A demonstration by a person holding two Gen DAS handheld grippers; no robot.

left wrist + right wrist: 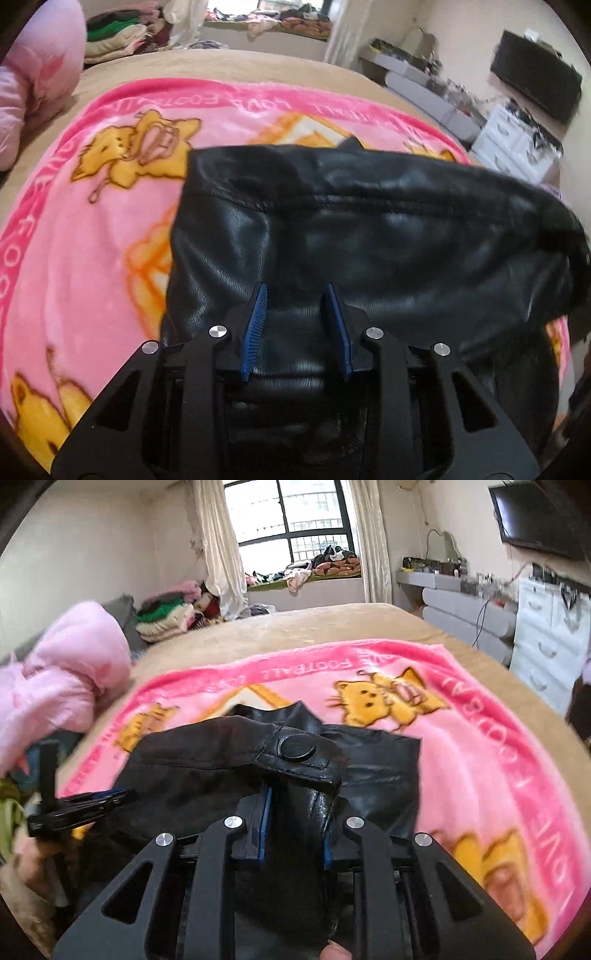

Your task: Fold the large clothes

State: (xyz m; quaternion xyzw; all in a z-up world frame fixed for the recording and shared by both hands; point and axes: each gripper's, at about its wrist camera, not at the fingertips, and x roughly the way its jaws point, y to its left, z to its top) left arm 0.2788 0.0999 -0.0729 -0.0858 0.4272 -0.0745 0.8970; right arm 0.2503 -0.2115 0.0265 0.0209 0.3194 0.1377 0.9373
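Note:
A black leather jacket (369,229) lies on a pink cartoon-cat blanket (92,229) spread over the bed. My left gripper (296,291) has its blue pads (255,325) closed on a bulge of the leather near the jacket's near edge. In the right wrist view the jacket (376,771) is bunched up, with a tab carrying a black snap button (295,747) on top. My right gripper (297,801) is shut on a thick fold of leather just under that tab. The left gripper (92,801) shows at the jacket's left edge.
The beige bed (314,627) extends beyond the blanket (480,746). A pink puffy coat (66,672) lies at the left, with a pile of clothes (166,620) behind it. White drawers (546,642) and a wall TV (532,513) stand on the right.

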